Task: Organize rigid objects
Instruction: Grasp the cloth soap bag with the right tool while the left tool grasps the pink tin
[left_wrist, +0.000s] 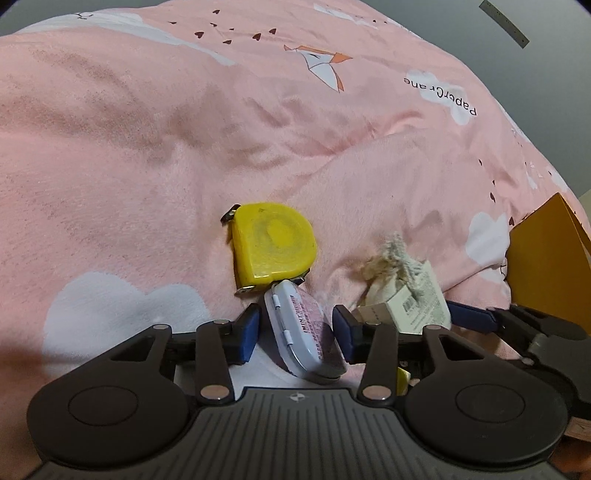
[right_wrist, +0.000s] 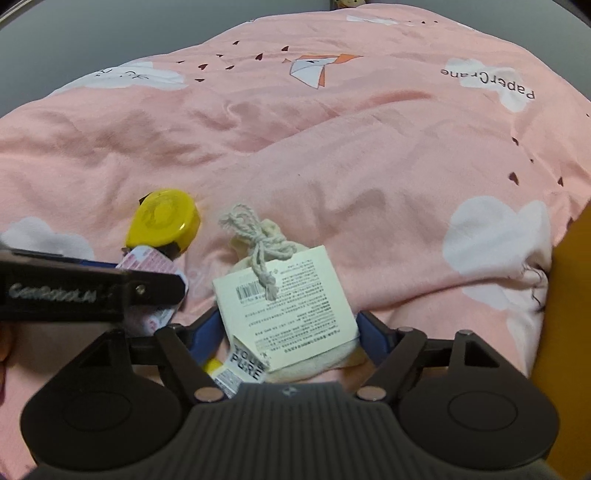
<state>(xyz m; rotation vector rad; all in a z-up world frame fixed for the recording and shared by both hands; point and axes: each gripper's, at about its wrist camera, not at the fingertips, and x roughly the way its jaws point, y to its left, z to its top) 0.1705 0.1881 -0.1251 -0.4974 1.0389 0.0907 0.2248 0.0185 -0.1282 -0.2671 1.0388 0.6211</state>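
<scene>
While sat on the bed between the blue pads (left_wrist: 248, 334) of the left hand-held gripper (left_wrist: 295, 332), the small white-and-pink oval mint tin (left_wrist: 306, 332) looks loose rather than pinched: slim gap visible on the left pad side, right pad just about at its edge, so jaws parted around it, not clamped. Tilted up on its edge, hinge side facing left, long axis running from the gripper body out toward the yellow plastic tape measure (left_wrist: 275, 245), whose lower corner touches the far end of the tin. Tape measure lying flat on its side, metal hook end poking toward the near left.

Over on the right side, same story with the right hand-held gripper (right_wrist: 291, 332): spread wide around the cream cloth drawstring pouch (right_wrist: 258, 243) with its white printed paper tag (right_wrist: 284, 306), blue fingers (right_wrist: 373, 332) flanking the tag's edges. Can't tell for sure if the pads actually press the pouch, looks slack. Knotted cord end pointing away from the gripper, pouch lengthwise along the gripper's line. Pouch just right of the tin and tape measure, near but apart.

Everything resting on a rumpled pink duvet (left_wrist: 147, 147) printed with white clouds, little hearts, an origami crane and "PaperCrane" lettering. Grey wall behind. Mustard-yellow cardboard edge (left_wrist: 546, 266) at the far right, beside the duvet.
</scene>
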